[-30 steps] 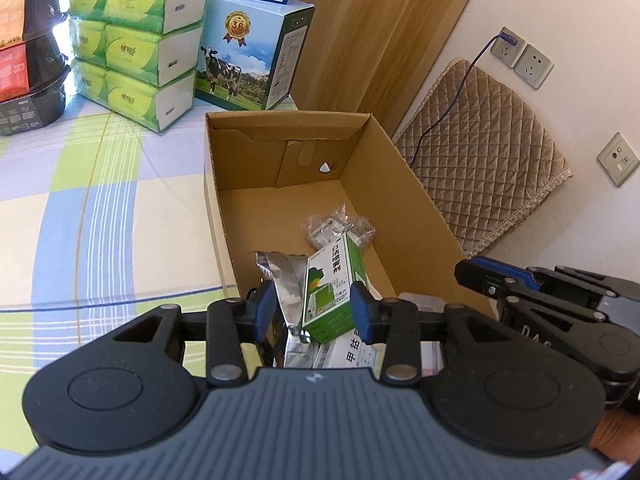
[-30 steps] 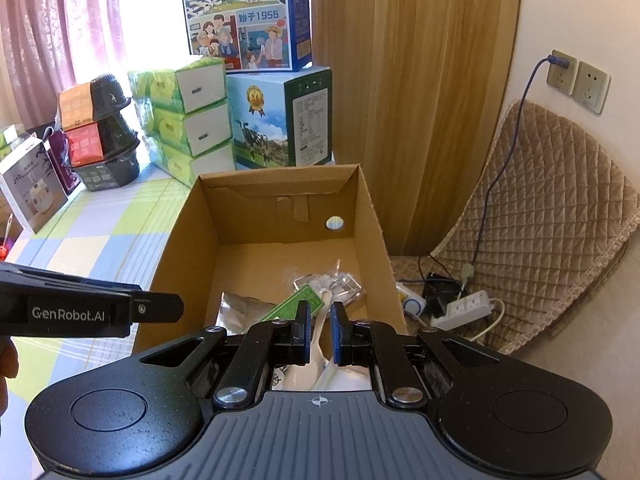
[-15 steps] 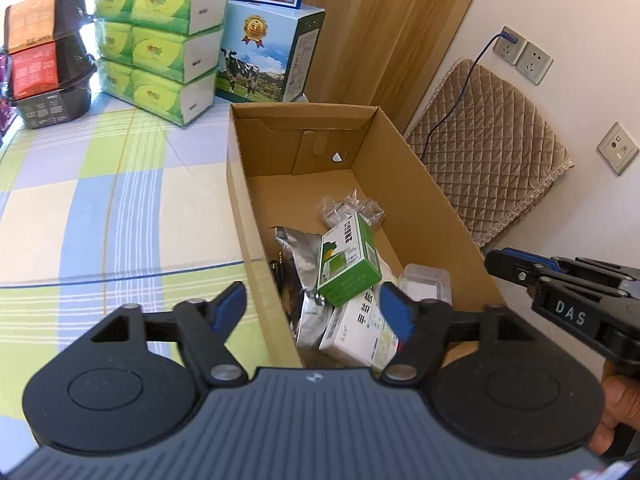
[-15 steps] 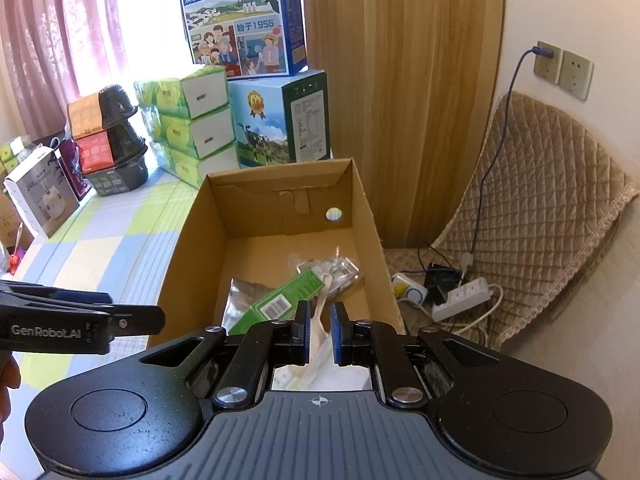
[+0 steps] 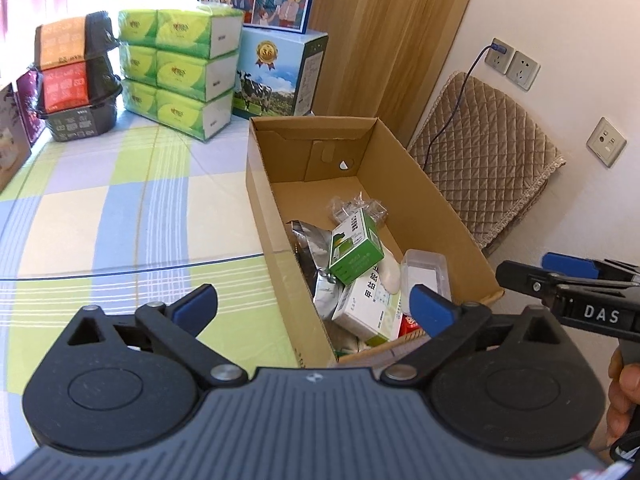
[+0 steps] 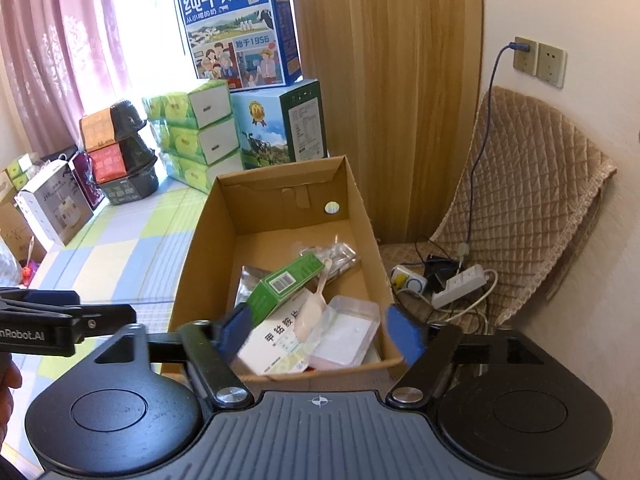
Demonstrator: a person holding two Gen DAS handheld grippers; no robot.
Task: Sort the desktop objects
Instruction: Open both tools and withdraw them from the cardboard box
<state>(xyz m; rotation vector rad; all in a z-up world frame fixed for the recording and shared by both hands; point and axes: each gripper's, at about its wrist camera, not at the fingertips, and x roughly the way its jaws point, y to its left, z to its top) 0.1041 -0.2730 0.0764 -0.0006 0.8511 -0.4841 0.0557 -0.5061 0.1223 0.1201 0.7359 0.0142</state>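
An open cardboard box [image 5: 260, 200] stands at the right edge of the checked table. In it a green carton [image 5: 356, 248] leans on a silver foil pouch [image 5: 308, 236] and a white medicine box [image 5: 368, 308]. A white spoon [image 6: 314, 308] lies across the medicine box [image 6: 276, 344] and a clear plastic tub [image 6: 348, 328]. My left gripper [image 5: 312, 306] is open and holds nothing, above the box's near left wall. My right gripper [image 6: 320, 330] is open and holds nothing, over the box's near end. The green carton [image 6: 284, 284] rests beyond it.
Green tissue packs [image 5: 180, 80], milk cartons [image 5: 280, 76] and stacked black bowls [image 5: 76, 80] line the table's far side. A quilted chair [image 6: 520, 208] with a power strip [image 6: 460, 284] and cables sits right of the box. Small boxes [image 6: 56, 208] stand far left.
My left gripper opened and let the green carton drop into the box, then drew back. My right gripper, shut on the white spoon before, opened, and the spoon now lies in the box.
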